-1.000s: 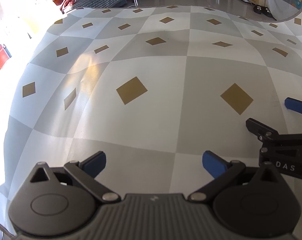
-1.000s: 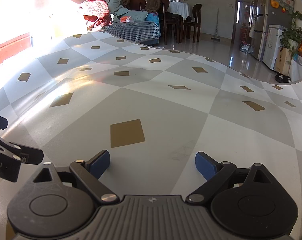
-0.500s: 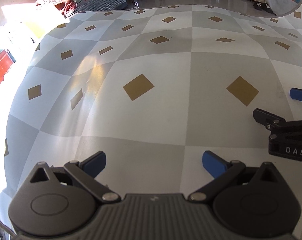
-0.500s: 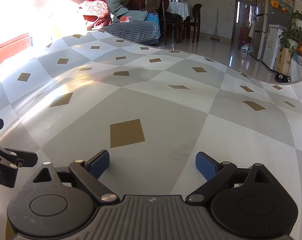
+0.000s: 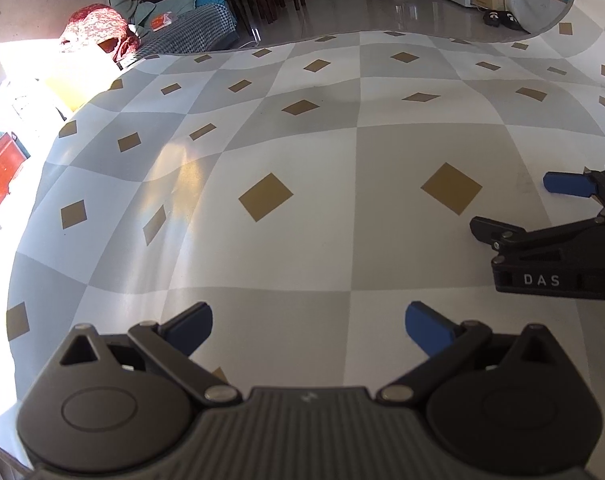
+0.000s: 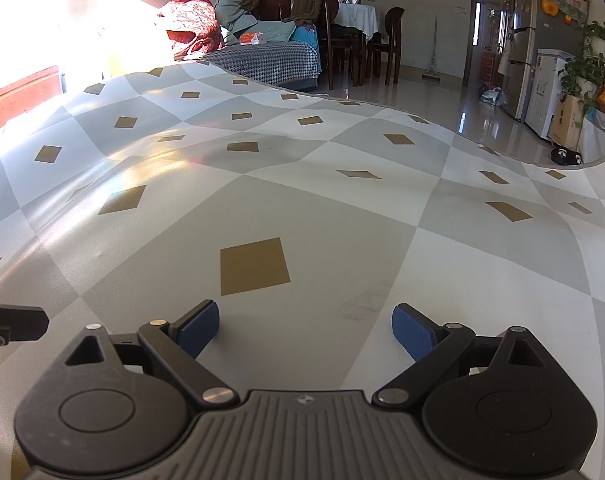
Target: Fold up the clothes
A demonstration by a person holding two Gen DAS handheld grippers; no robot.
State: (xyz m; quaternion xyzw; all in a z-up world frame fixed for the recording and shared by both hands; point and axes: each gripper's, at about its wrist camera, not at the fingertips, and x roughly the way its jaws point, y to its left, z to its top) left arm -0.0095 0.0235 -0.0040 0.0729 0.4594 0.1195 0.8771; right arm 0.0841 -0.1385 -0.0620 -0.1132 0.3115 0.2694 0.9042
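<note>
Tilting up since a second ago, the left view now takes in more of the checked tablecloth (image 5: 310,240), which shows no garment anywhere, so progress on the folding can't be judged. Left gripper (image 5: 308,322) and right gripper (image 6: 304,322) hover low, side by side, jaws spread wide on nothing.

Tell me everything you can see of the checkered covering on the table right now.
The grey-and-white checkered table covering looks like smooth, slightly glossy vinyl or oilcloth, with large grey and white squares, each carrying a small gold-brown diamond. It lies spread flat across the tabletop, with a gentle ripple and a sunlit glare patch on the left part. Its far edge curves down toward the shiny floor. No clothing lies on the part in view. The left claw and right claw are both open above it, holding nothing; contact with it cannot be told.
</note>
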